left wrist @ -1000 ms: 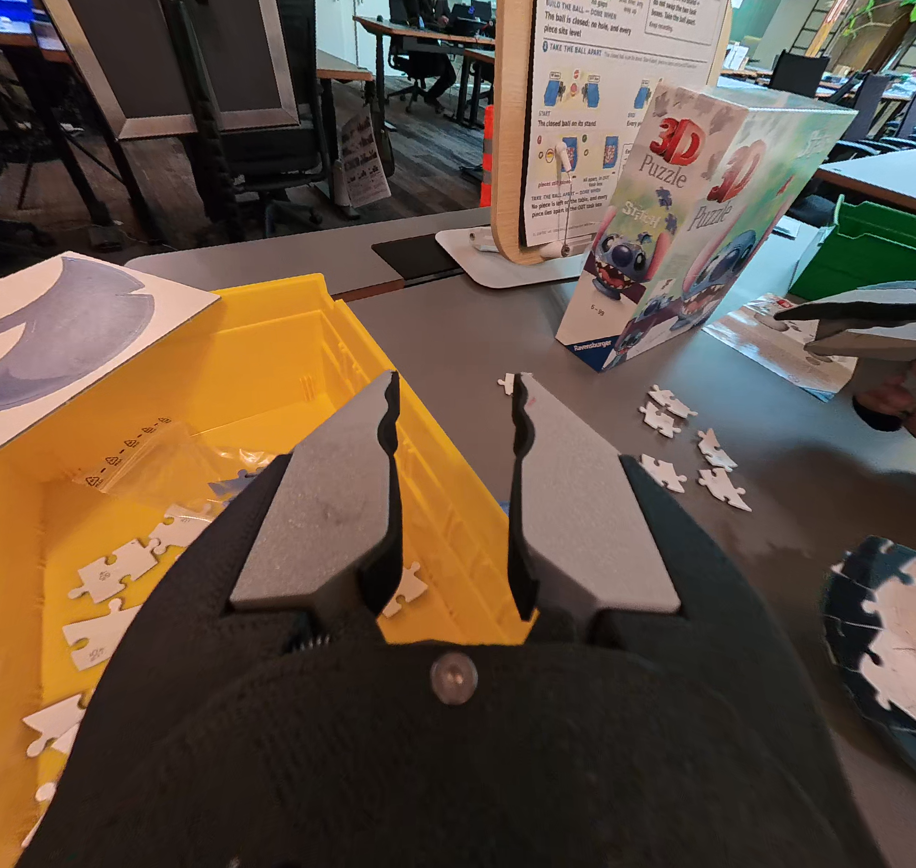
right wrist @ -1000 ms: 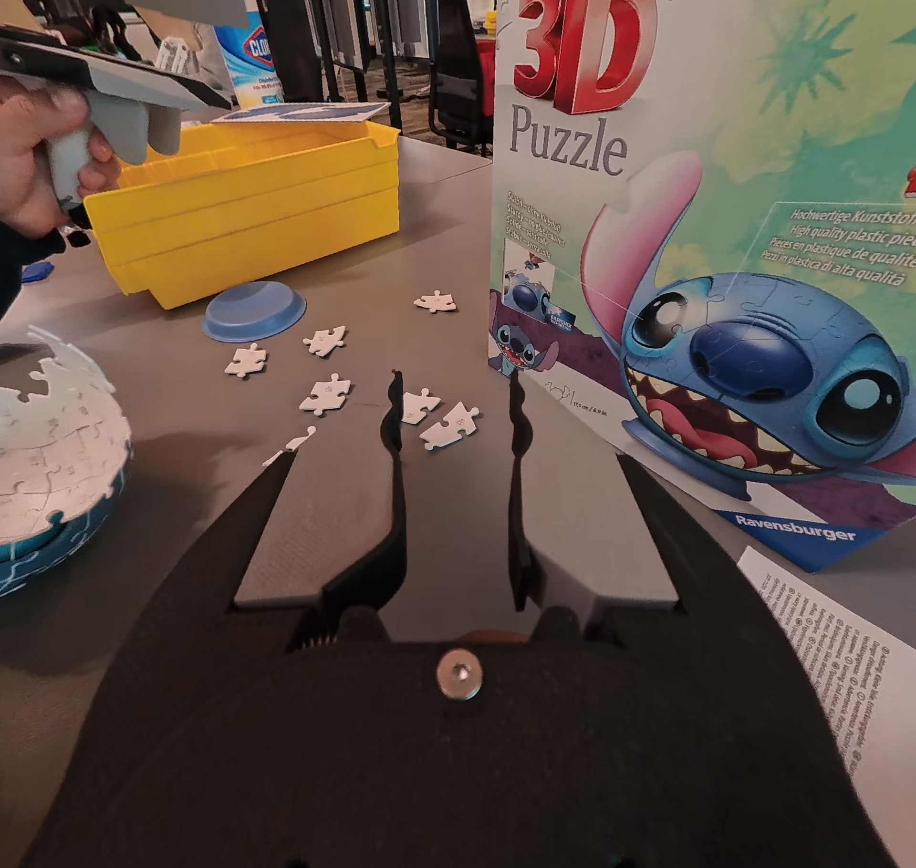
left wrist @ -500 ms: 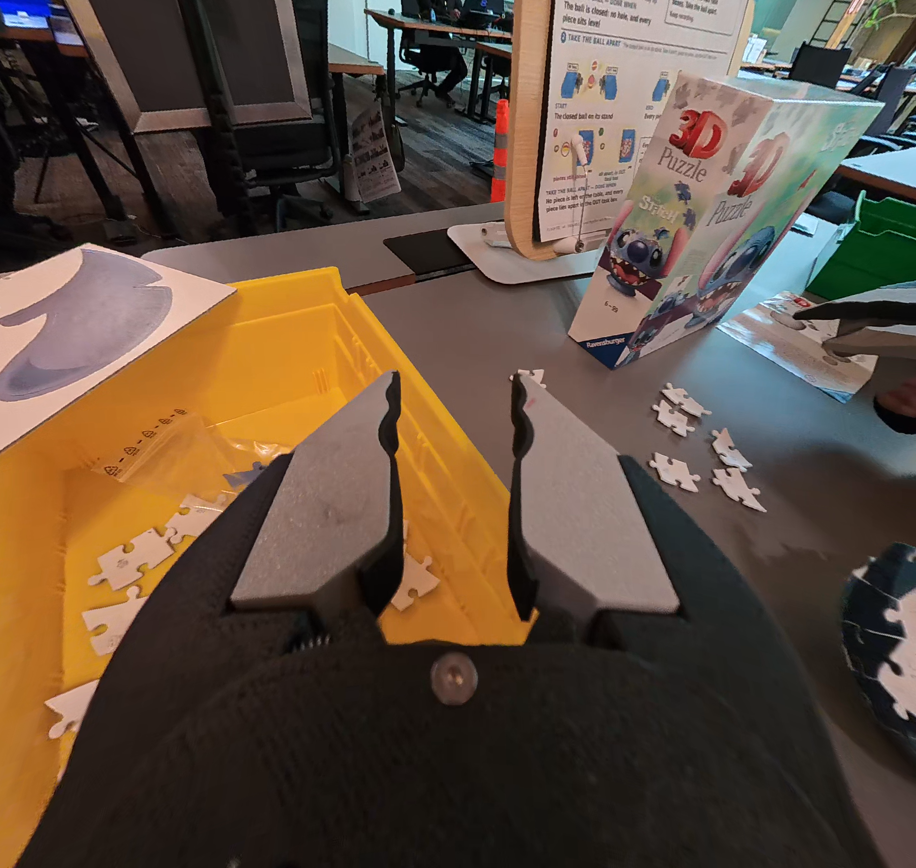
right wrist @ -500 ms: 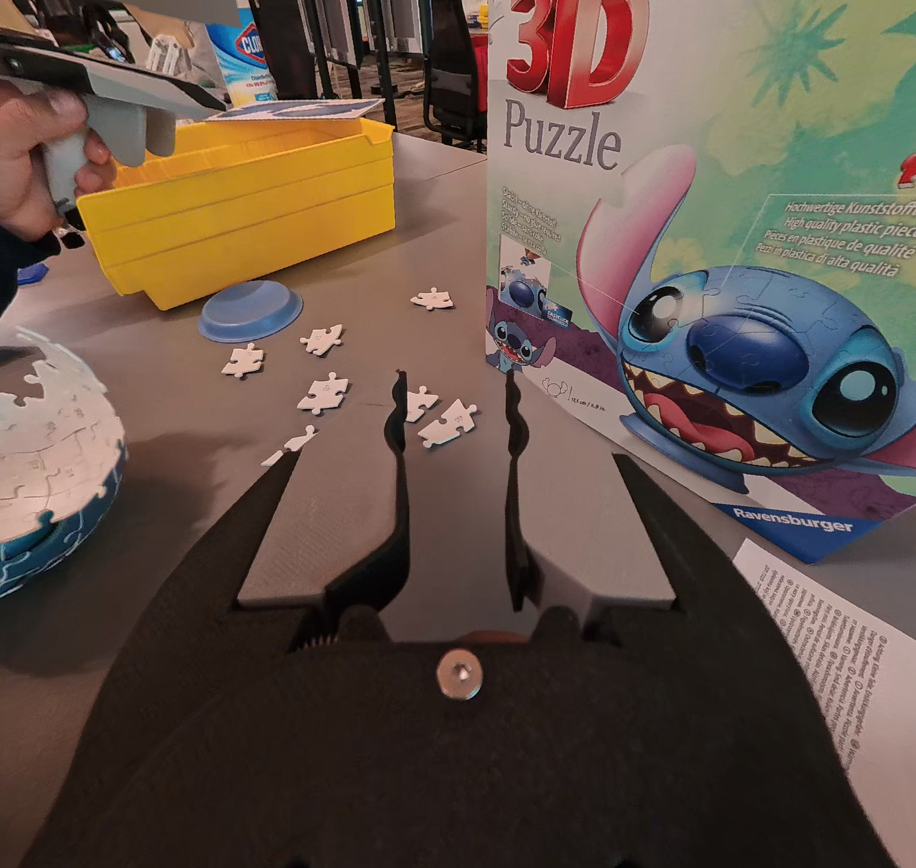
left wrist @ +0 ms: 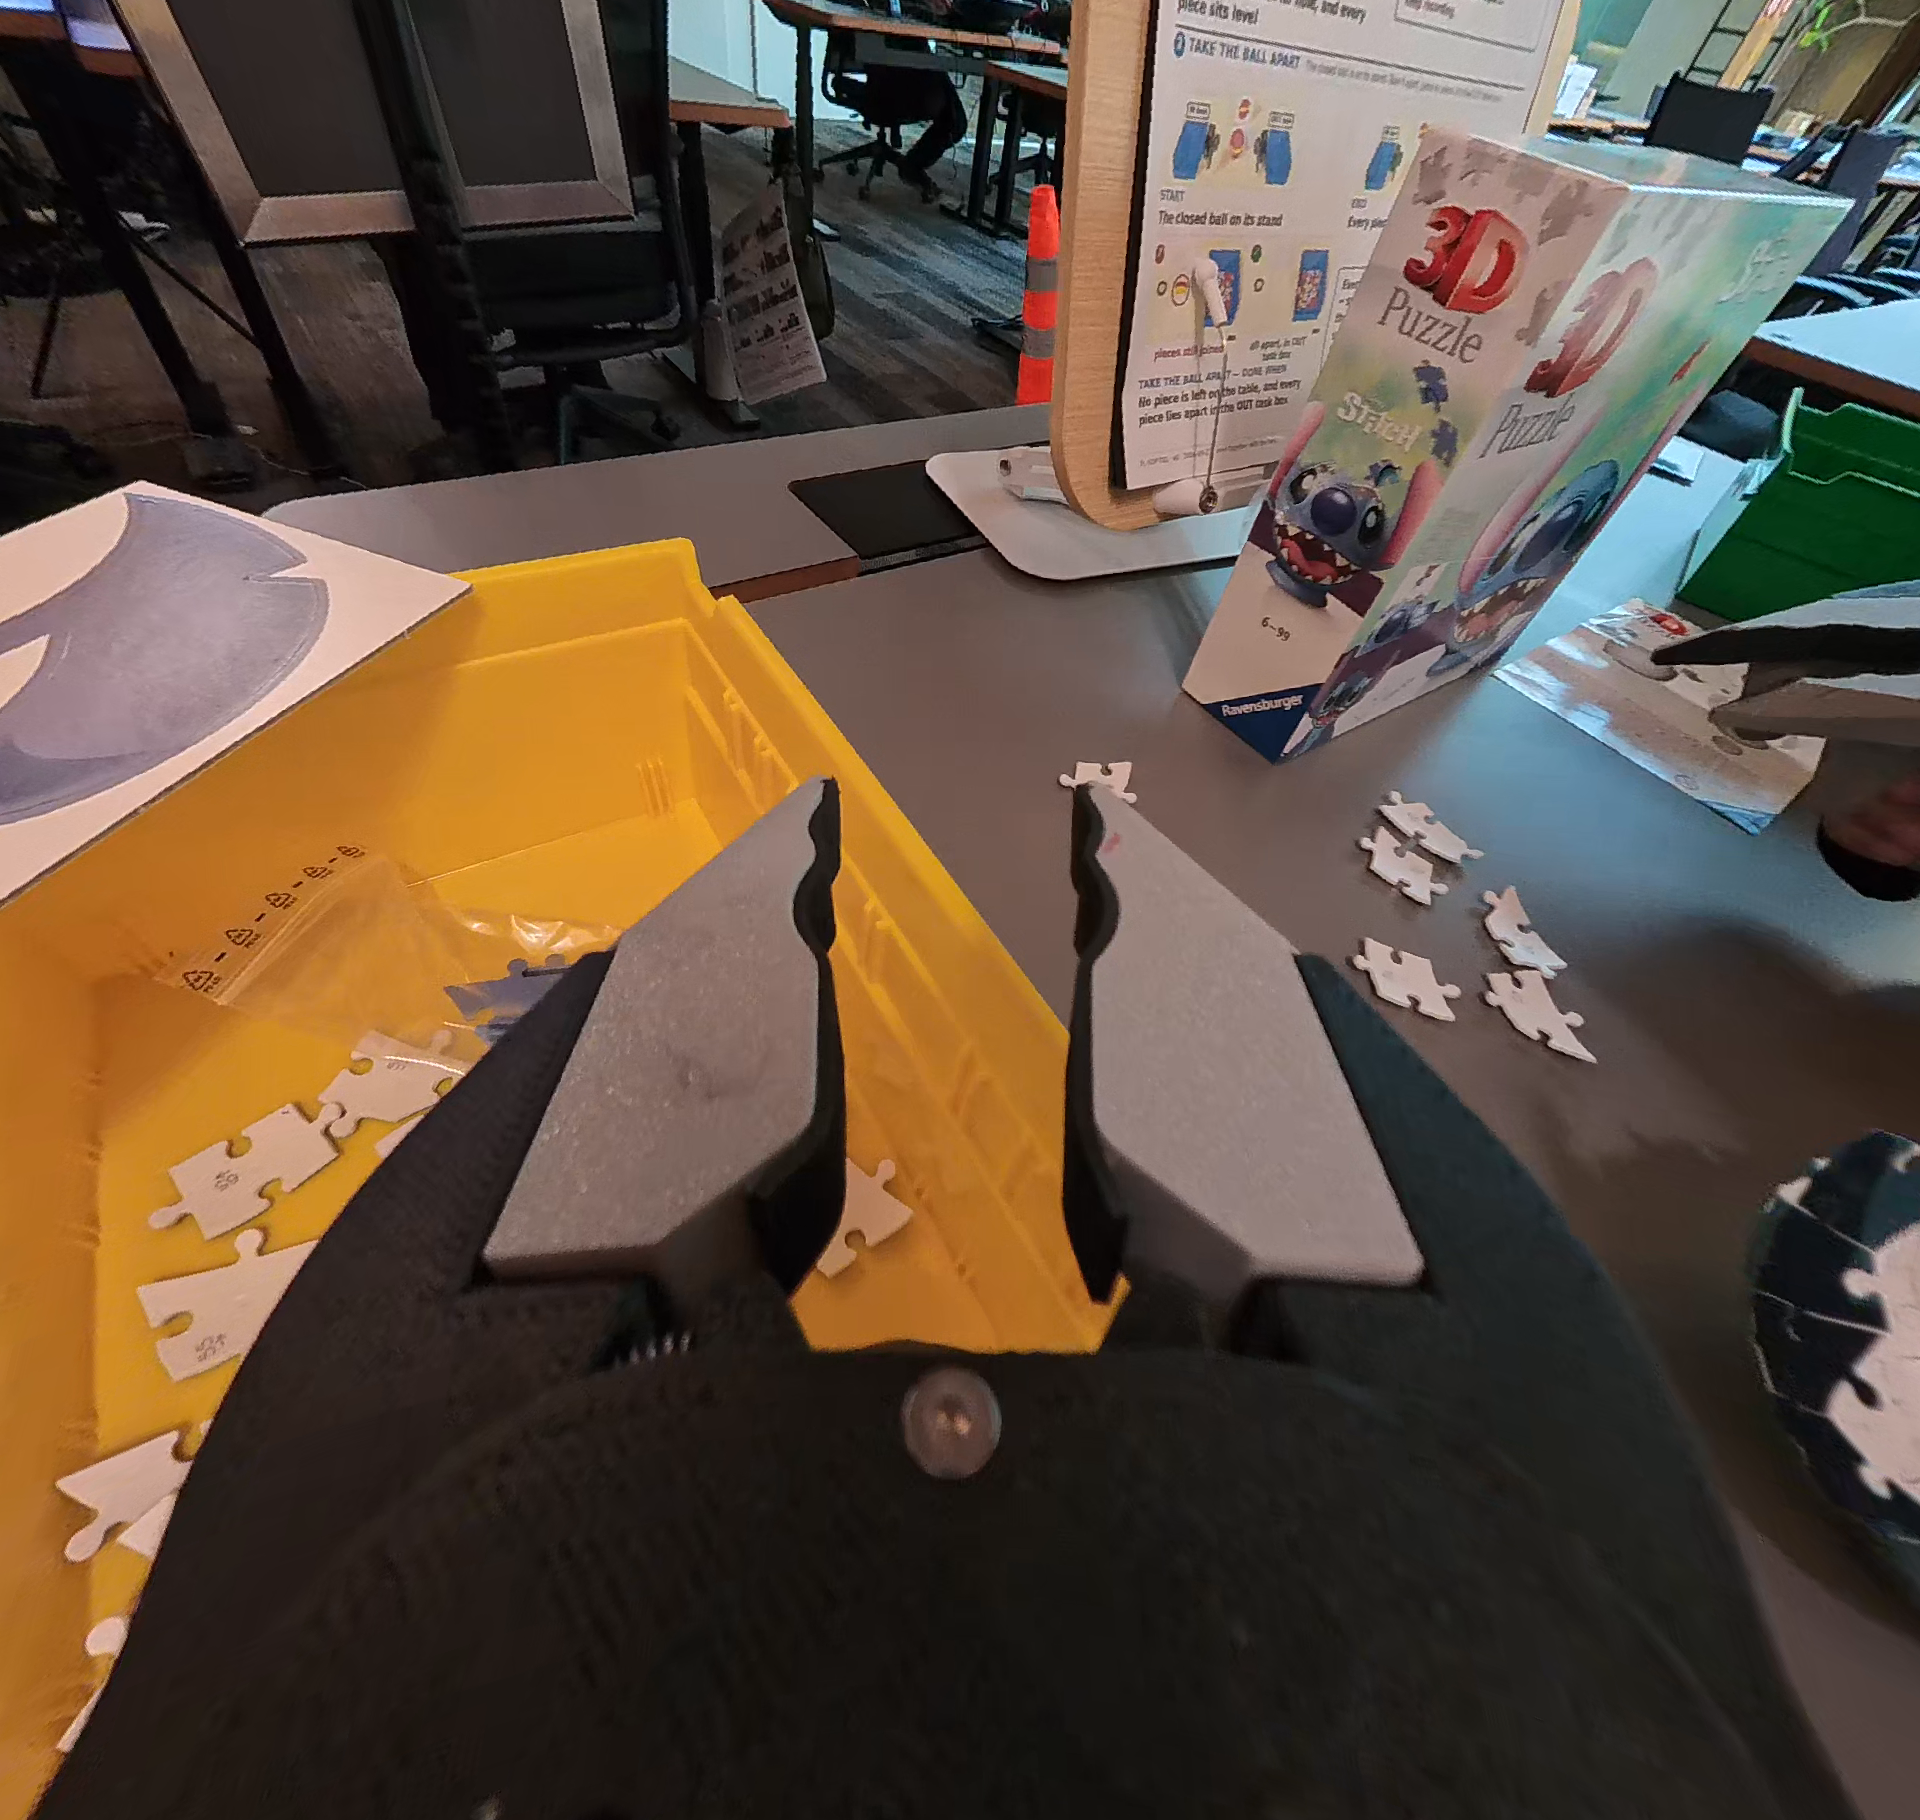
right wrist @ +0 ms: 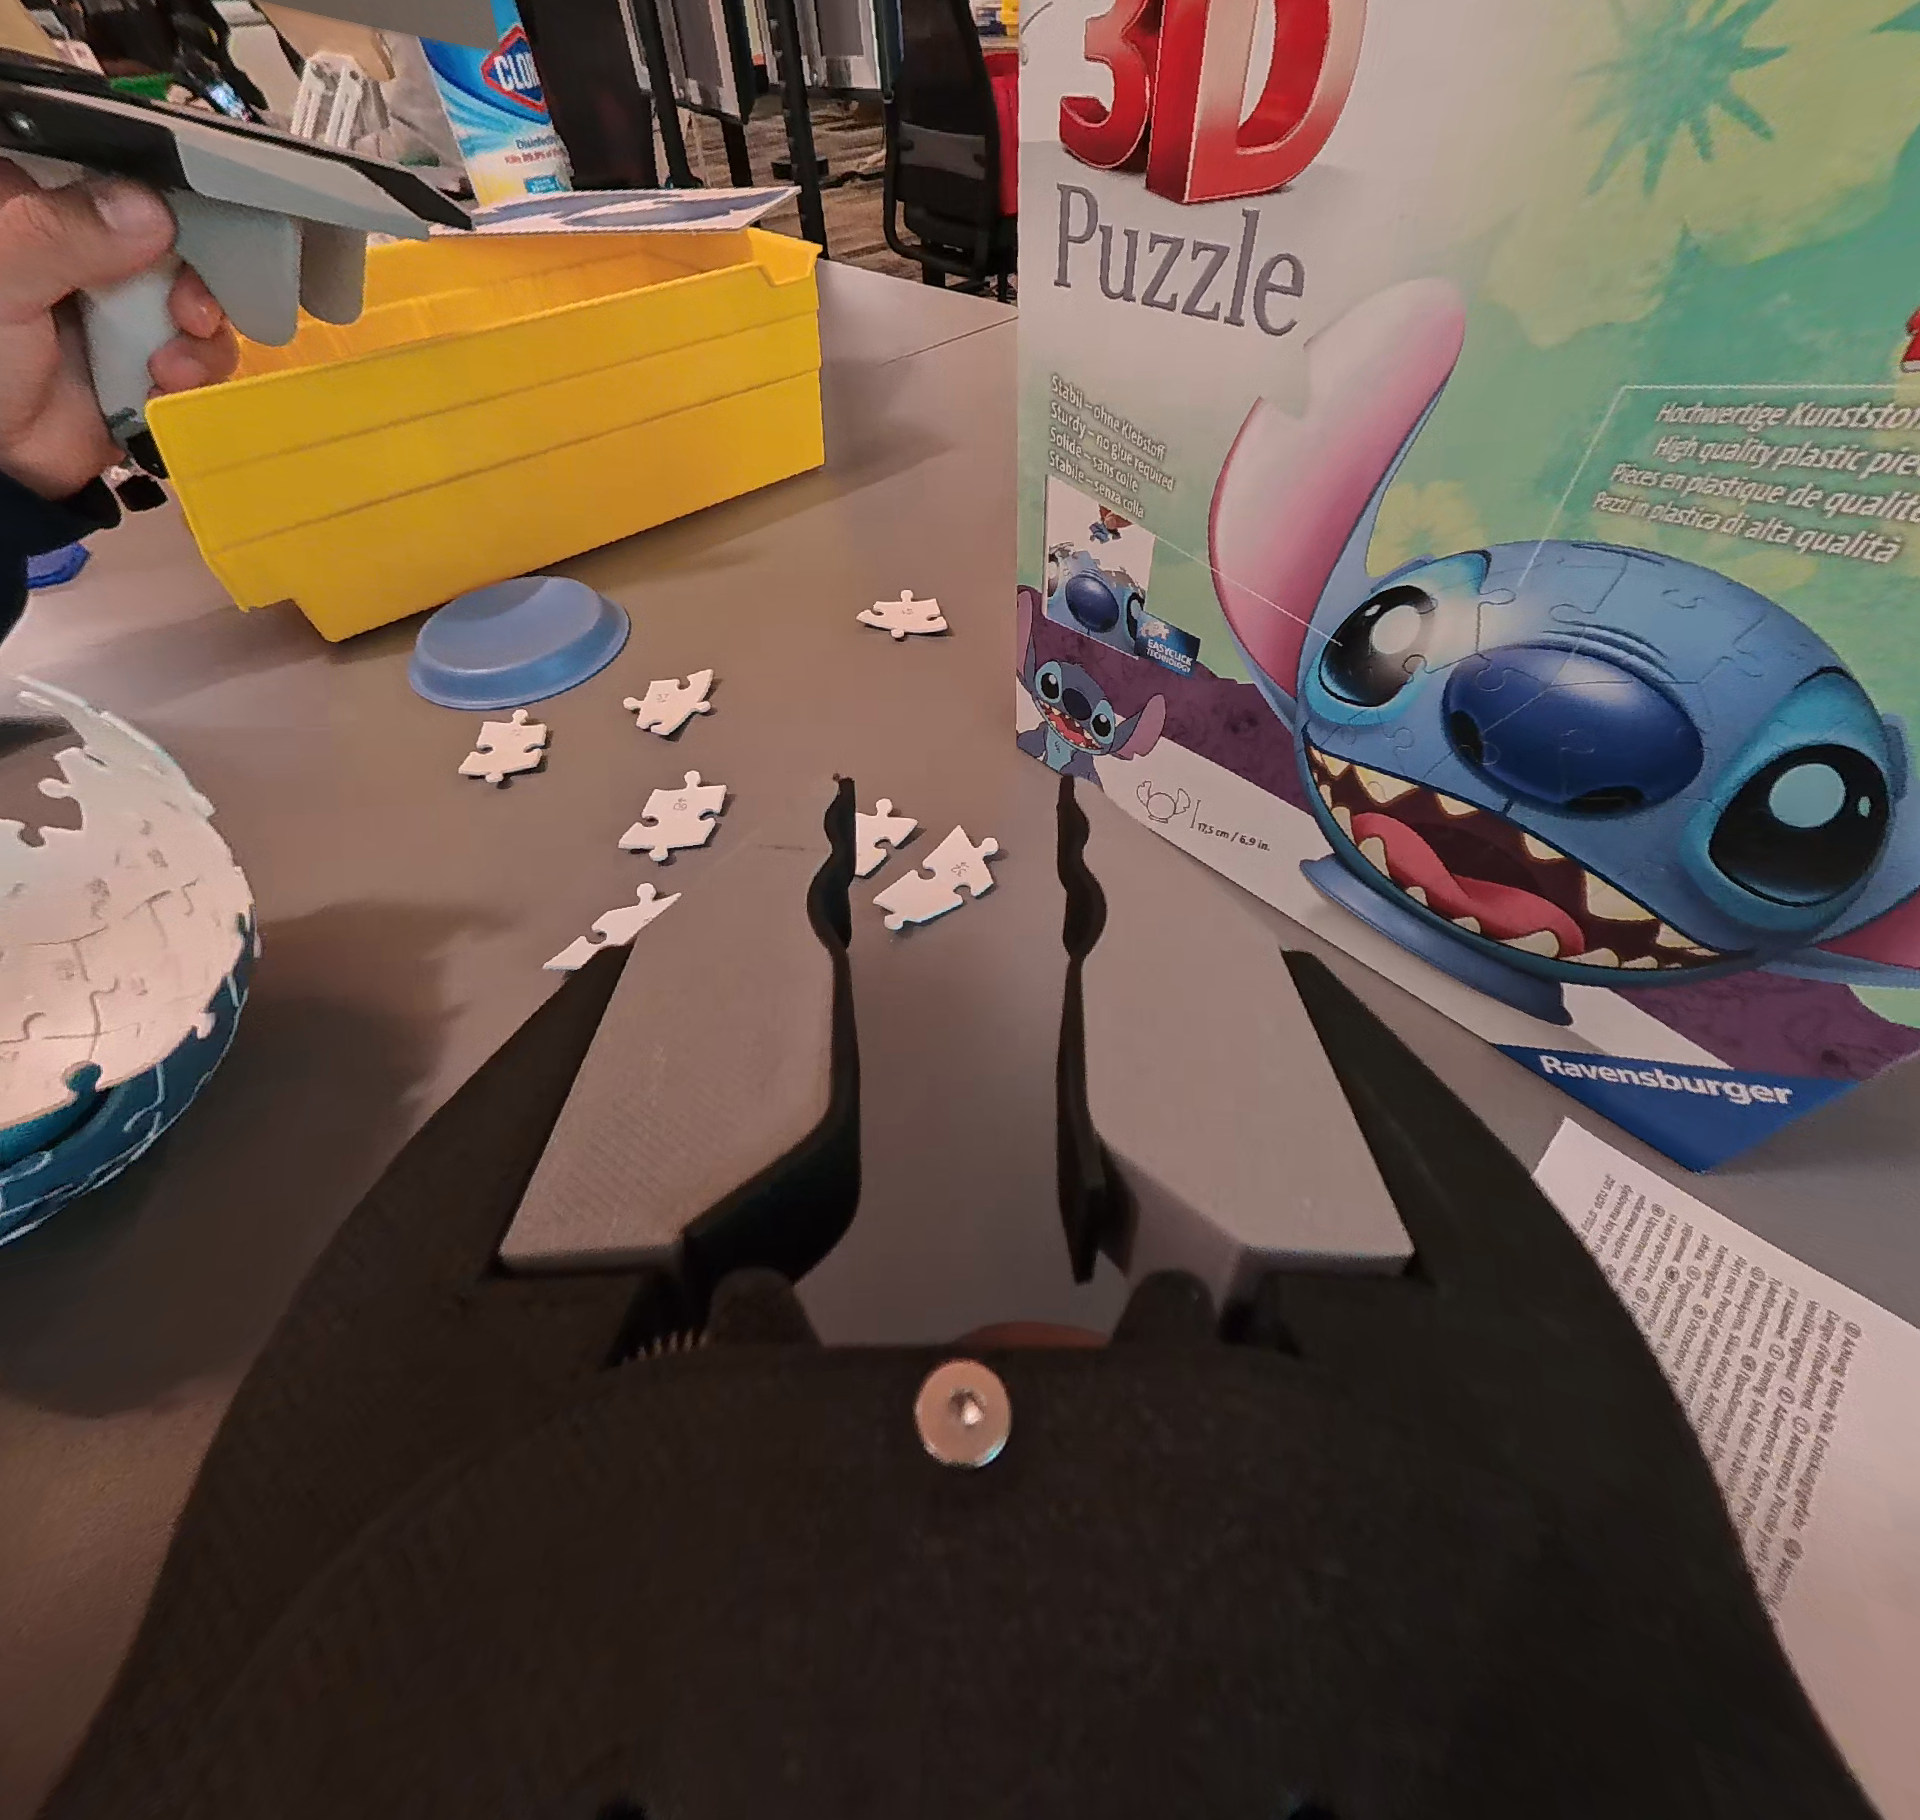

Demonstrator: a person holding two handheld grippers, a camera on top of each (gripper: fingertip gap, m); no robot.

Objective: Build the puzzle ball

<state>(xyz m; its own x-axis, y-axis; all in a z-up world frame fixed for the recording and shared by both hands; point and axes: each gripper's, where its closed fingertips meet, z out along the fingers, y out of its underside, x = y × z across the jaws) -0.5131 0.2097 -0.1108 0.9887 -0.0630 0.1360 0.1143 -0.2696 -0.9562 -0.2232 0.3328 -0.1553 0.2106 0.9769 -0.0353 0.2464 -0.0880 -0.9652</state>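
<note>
Right tool: black-and-grey two-finger right gripper (right wrist: 951, 804), jaws parted, nothing between them, low over the grey table (right wrist: 883, 440).
Nearest target: flat white plastic puzzle piece (right wrist: 938, 877), blank side up, just ahead in the gap between the fingertips; long axis slanted across the jaw line.
Left tool: matching left gripper (left wrist: 951, 799), jaws apart, empty, above the yellow plastic bin (left wrist: 582, 690) of loose white pieces (left wrist: 244, 1157).
Puzzle ball: half-built white-and-blue shell (right wrist: 94, 939), to the right gripper's left, well apart from both.
Nearer hand: right, judged.
</note>
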